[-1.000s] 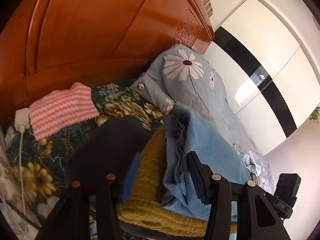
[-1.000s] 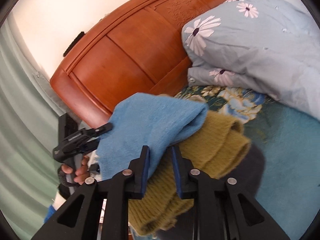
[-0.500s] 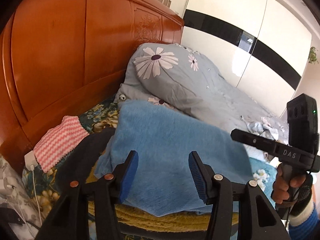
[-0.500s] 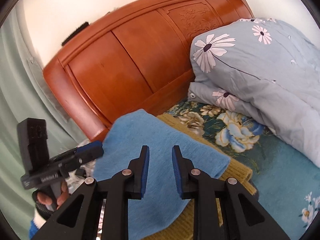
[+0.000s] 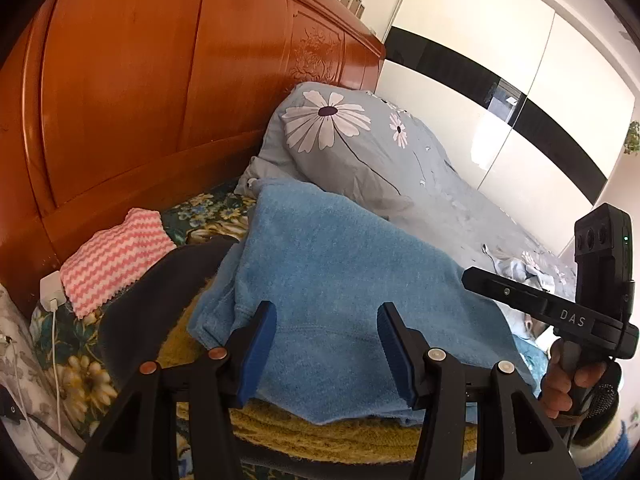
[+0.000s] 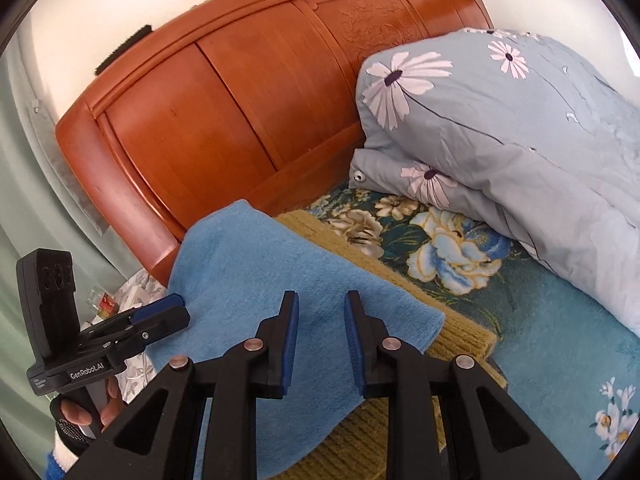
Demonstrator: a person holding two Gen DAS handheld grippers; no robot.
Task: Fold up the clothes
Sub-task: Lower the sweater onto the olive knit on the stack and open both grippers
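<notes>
A folded blue towel (image 5: 344, 280) lies on top of a mustard knit garment (image 6: 456, 340), which in turn rests on a dark garment (image 5: 160, 292); the whole stack sits on the bed near the wooden headboard (image 5: 160, 92). The blue towel covers most of the mustard piece, leaving a strip of it showing along the near edge and the side away from the headboard.

The left gripper (image 5: 326, 344) hovers over the near edge of the blue towel with its fingers (image 5: 260, 344) spread wide and nothing between them. The right gripper (image 6: 322, 340) hangs over the same towel from the other side, its fingers (image 6: 290, 340) parted by a narrower gap and also empty. Each gripper shows in the other's view, held by a hand (image 5: 568, 380) in a dark glove with a blue and white cuff.

Between the stack and the headboard lies a pink and white zigzag cloth (image 5: 116, 264), and beside it, closer to the edge of the bed, a white charger (image 5: 51, 292) with its cable trailing down. A grey quilt with white daisies (image 6: 500, 128) is piled against the headboard on the far side of the stack, well apart from the towel. The bed sheet (image 6: 440, 248) under it all is dark green with large pale flowers, turning teal further from the headboard.
</notes>
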